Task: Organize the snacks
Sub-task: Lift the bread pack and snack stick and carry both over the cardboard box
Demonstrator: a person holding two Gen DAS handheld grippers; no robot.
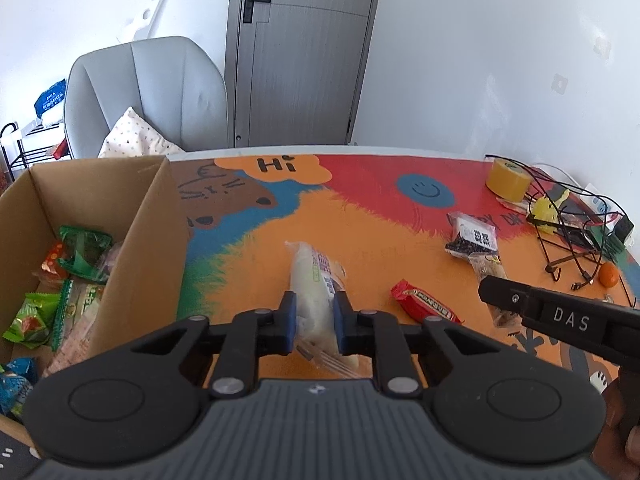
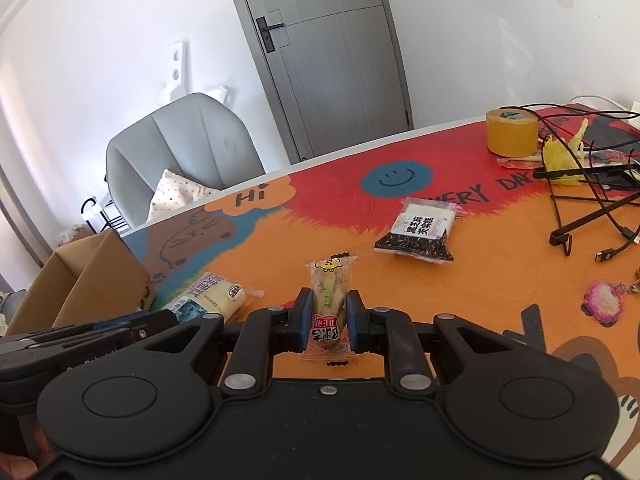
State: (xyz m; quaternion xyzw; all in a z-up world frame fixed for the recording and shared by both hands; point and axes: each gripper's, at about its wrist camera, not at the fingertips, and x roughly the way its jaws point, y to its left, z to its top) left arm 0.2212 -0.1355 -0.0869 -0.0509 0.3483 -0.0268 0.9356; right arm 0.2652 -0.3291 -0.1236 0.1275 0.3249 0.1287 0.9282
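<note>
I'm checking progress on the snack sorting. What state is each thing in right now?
Left gripper: shut on white bread packet.
Right gripper: shut on yellow snack packet.
Cardboard box: open, snacks inside.
Red snack bar: loose on table.
Black seed packet: loose on table.
Door: closed.

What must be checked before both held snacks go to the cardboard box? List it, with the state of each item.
1. Left tool shut on the white bread packet: ok.
2. Right tool shut on the small clear snack packet: ok.
3. Cardboard box open at the top, with room among the snacks inside: ok.
4. Both packets lifted clear of the table mat: cannot tell.
5. Snacks left on the mat, the red bar and the black seed packet, out of the path to the box: ok.
6. Cables clear of both tools: ok.
</note>
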